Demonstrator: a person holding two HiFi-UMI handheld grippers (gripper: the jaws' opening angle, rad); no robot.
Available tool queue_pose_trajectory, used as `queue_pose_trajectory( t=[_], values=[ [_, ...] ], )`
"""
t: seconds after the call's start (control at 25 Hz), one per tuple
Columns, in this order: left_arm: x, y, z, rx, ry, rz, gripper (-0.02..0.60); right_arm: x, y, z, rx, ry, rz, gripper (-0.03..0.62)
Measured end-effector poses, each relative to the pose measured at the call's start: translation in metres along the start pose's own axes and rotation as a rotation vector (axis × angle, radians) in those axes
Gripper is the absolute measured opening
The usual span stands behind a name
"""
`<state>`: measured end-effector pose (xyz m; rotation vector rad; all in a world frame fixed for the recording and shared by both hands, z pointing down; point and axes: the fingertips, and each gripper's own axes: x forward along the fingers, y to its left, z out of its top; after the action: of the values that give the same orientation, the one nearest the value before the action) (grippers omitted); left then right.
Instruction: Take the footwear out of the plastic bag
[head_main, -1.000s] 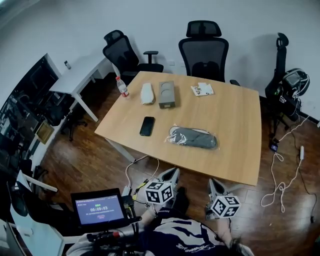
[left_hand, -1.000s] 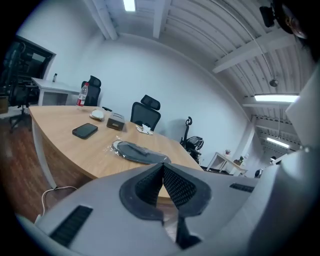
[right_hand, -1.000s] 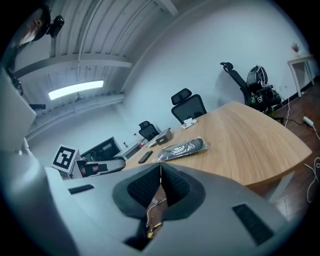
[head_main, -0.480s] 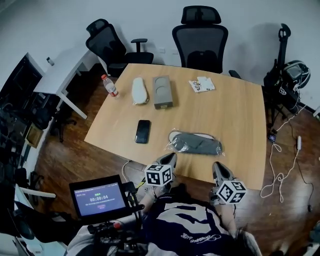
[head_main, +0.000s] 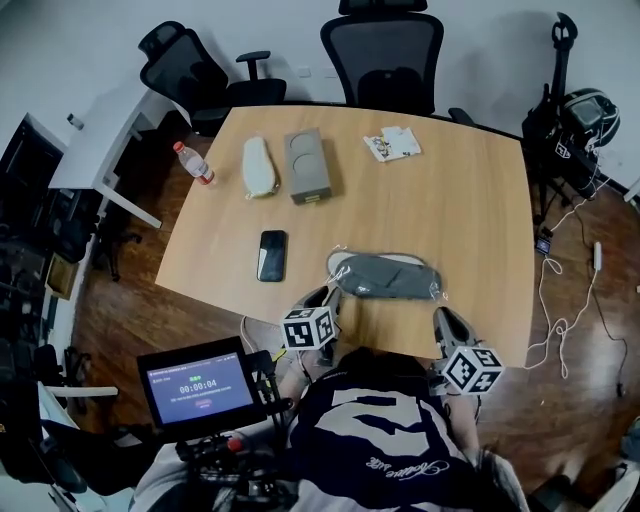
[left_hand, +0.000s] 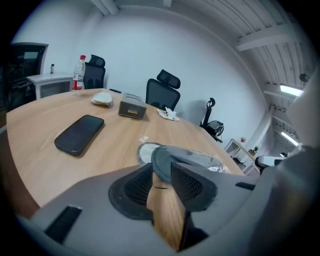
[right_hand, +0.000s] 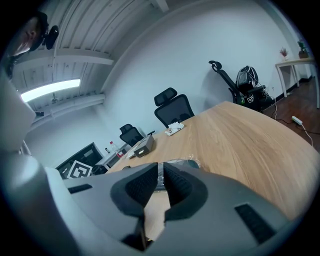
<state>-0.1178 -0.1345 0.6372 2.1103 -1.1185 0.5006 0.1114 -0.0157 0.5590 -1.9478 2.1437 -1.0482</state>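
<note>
Now the grey footwear (head_main: 388, 277) lies inside its clear plastic bag (head_main: 340, 264) on the wooden table (head_main: 470, 200), close to the edge nearest the person. The left gripper (head_main: 323, 296) is near the bag's left end, its jaws narrowly apart over bare tabletop. The right gripper (head_main: 446, 318) is near the bag's right end; its jaws have just been opening to a slim gap, with nothing between them.

The table (head_main: 470, 220) is light wood with a smooth, matt grain. On its near side the plastic bag (head_main: 436, 288) is clear, crinkled and glossy over matt grey footwear (head_main: 390, 278). Left of it the phone (head_main: 271, 255) is glossy black.
</note>
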Motion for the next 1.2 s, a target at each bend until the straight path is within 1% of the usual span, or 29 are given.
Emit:
queue_pose_trajectory(
  t=[0.12,0.24,0.32,0.4,0.52,0.56,0.64,0.72,0.84,0.92,1.0,1.08,1.2],
  values=[
    [0.007,0.005,0.002,-0.033,-0.001,0.04,0.103,0.01,-0.017,0.008,-0.006,0.029,0.016,0.025],
    [0.014,0.005,0.006,-0.059,0.006,0.055,0.104,0.023,-0.029,0.015,-0.009,0.073,0.043,0.054],
    [0.02,0.007,0.006,-0.081,0.014,0.071,0.103,0.03,-0.035,0.018,-0.013,0.103,0.058,0.061],
    [0.026,0.013,0.005,-0.133,0.016,0.095,0.103,0.038,-0.042,0.019,-0.019,0.135,0.07,0.071],
    [0.034,0.024,-0.005,-0.234,0.03,0.135,0.103,0.048,-0.058,0.014,-0.009,0.189,0.086,0.08],
    [0.036,0.027,-0.009,-0.249,0.04,0.147,0.103,0.051,-0.063,0.011,-0.001,0.21,0.095,0.086],
    [0.039,0.03,-0.015,-0.248,0.062,0.168,0.103,0.056,-0.07,0.003,0.005,0.258,0.124,0.087],
    [0.041,0.033,-0.018,-0.249,0.077,0.182,0.103,0.062,-0.074,-0.007,-0.012,0.315,0.172,0.087],
    [0.042,0.035,-0.02,-0.287,0.073,0.179,0.103,0.07,-0.077,-0.015,-0.043,0.392,0.267,0.093],
    [0.042,0.036,-0.019,-0.288,0.071,0.178,0.103,0.076,-0.075,-0.016,-0.051,0.438,0.333,0.142],
    [0.043,0.036,-0.019,-0.278,0.069,0.182,0.102,0.082,-0.074,-0.018,-0.073,0.482,0.383,0.153],
    [0.044,0.035,-0.018,-0.278,0.065,0.181,0.101,0.087,-0.075,-0.023,-0.115,0.531,0.411,0.153],
    [0.045,0.036,-0.019,-0.288,0.065,0.182,0.1,0.094,-0.079,-0.032,-0.189,0.598,0.425,0.163]
  ],
)
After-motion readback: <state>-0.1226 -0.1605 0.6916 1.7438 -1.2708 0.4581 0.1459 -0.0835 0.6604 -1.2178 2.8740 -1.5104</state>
